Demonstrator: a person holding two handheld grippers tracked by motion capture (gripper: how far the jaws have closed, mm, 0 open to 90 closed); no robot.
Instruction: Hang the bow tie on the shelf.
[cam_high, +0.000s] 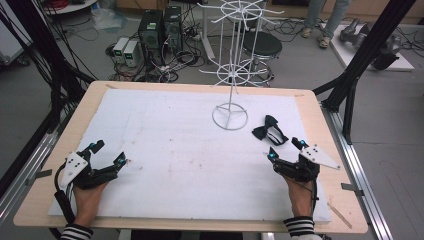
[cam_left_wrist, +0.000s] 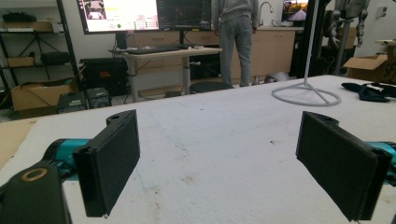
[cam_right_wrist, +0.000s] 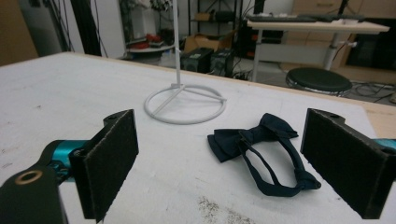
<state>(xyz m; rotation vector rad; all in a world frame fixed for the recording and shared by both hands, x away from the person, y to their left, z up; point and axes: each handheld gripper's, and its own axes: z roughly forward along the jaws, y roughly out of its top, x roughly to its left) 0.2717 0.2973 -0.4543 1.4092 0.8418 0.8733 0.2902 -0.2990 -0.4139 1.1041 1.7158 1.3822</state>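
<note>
Both grippers rest wide open on the white foam mat, a dark bow tie (cam_right_wrist: 259, 156) lying untouched just ahead of the right gripper (cam_high: 287, 149).

Nothing appears done yet: the tie lies flat near the base of the white wire rack (cam_high: 230, 116), its hooks bare, while the left gripper (cam_high: 107, 152) sits well apart, empty. The rack's top is cut off in both gripper views.

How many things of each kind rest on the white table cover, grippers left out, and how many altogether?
Bow tie: 1
White wire display stand: 1
Total: 2
</note>
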